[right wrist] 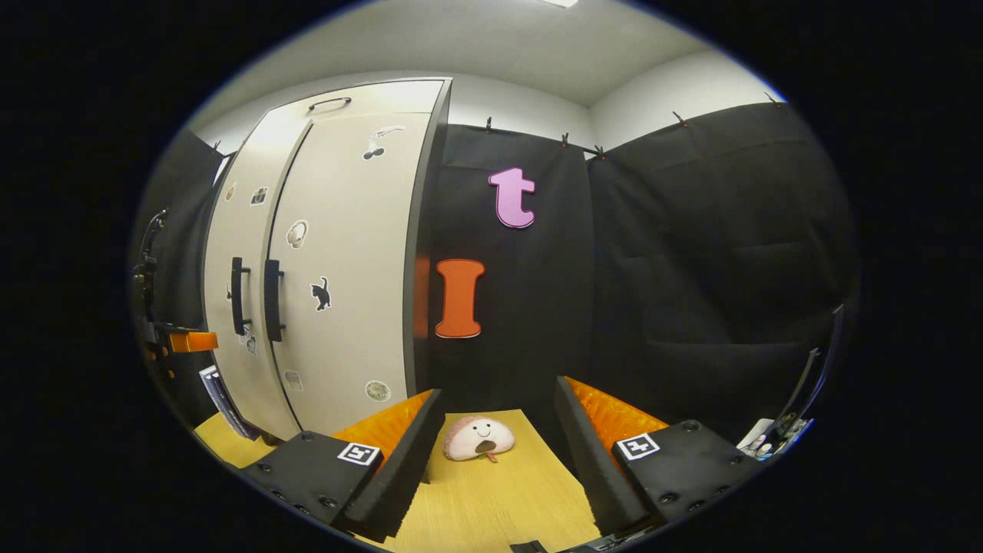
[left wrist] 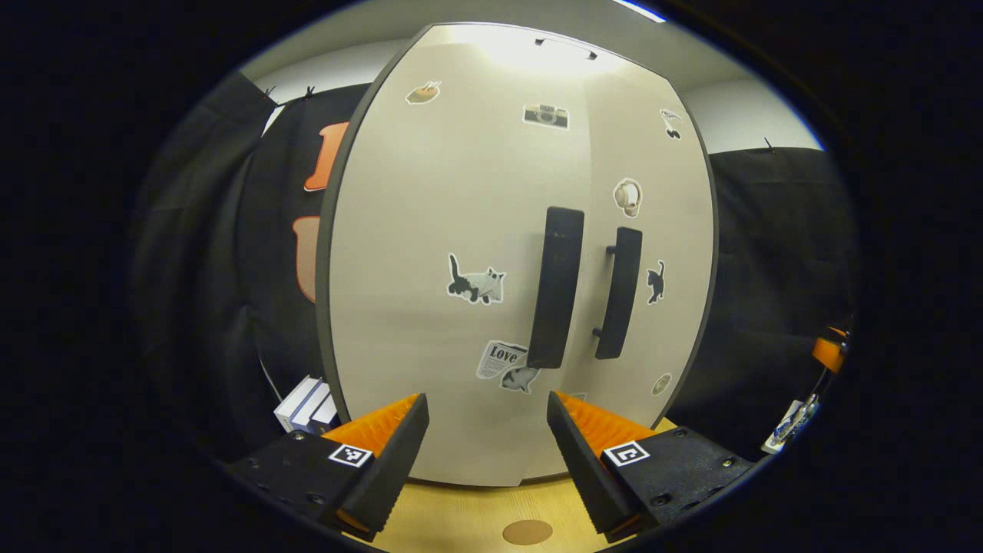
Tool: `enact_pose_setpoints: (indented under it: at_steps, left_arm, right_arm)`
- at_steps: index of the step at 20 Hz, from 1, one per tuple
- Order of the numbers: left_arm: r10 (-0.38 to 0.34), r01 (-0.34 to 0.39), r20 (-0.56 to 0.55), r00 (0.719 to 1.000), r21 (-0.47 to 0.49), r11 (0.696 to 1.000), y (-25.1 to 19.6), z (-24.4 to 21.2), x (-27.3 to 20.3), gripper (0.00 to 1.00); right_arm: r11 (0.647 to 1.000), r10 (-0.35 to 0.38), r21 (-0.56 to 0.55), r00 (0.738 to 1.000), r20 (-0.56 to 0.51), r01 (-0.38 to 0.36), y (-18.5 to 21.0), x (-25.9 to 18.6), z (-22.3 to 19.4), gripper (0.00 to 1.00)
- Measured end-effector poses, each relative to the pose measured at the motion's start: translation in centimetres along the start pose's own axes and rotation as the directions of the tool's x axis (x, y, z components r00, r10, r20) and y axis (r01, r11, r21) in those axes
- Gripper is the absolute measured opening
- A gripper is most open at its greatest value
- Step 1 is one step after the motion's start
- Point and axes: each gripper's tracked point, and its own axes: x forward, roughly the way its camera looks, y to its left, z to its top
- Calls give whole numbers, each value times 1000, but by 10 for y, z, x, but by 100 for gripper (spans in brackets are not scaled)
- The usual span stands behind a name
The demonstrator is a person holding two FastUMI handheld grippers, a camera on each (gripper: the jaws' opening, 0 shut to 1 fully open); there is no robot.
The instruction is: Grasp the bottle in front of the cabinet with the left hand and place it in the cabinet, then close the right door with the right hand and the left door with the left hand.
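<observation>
— So, where's your cabinet?
— Upright just beyond your left gripper; both doors flush, two vertical black handles side by side.
— Fingers?
— Both wide, empty; your right gripper frames one plush toy.

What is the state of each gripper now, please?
Left gripper: open, holding nothing, facing the cabinet doors.
Right gripper: open, holding nothing, above the table.

Light wood table carries the cabinet, standing just ahead of the left gripper. A pink plush toy lies on the tabletop between the right gripper fingers' line, near the cabinet's corner.
</observation>
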Motion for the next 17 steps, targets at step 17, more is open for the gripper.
enact_pose_setpoints:
  at_steps: [17]
  left_arm:
    - [-21,26,150,988,-31,999,30,95,-90,94]
  right_arm:
    - [998,56,-13,998,18,-56,34,-18,17,96]
